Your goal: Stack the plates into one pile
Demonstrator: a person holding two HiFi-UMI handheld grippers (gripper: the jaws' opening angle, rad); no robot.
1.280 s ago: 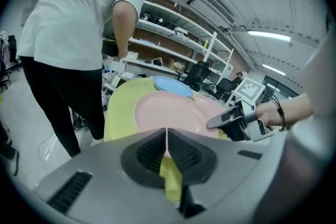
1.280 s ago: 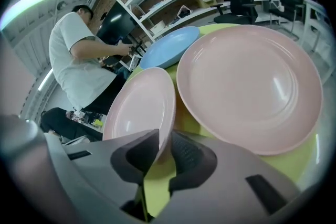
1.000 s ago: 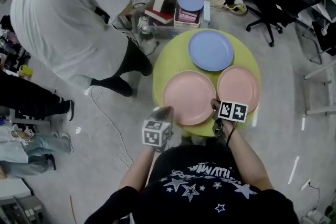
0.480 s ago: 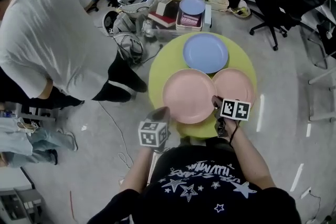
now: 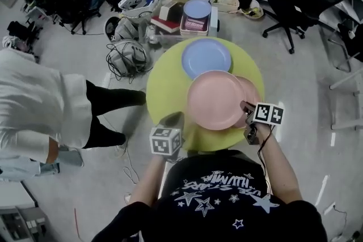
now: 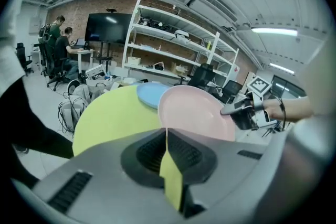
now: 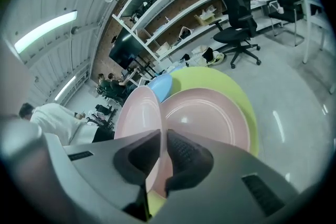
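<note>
My right gripper (image 5: pixel 247 112) grips the near rim of a pink plate (image 5: pixel 215 99) and holds it tilted, raised over a second pink plate (image 5: pixel 253 89) on the round yellow-green table (image 5: pixel 164 93). Its jaws are opening slightly, and the rim (image 7: pixel 137 113) is still pinched between the pads. In the right gripper view the second pink plate (image 7: pixel 210 118) lies flat just beyond. A blue plate (image 5: pixel 206 58) rests at the table's far side. My left gripper (image 5: pixel 173 120) hovers at the table's near edge, shut and empty, its jaws (image 6: pixel 167 136) meeting.
Behind the table stands a box of books (image 5: pixel 197 18) with another blue plate on top. A tangle of cables (image 5: pixel 127 56) lies on the floor to the left. A person in a white shirt (image 5: pixel 39 105) is at the left. Office chairs (image 5: pixel 295 3) stand at the back right.
The right gripper has lifted the larger pink plate and carried it right, over the other pink plate. The person in white has moved to the left. The left gripper has barely moved.
</note>
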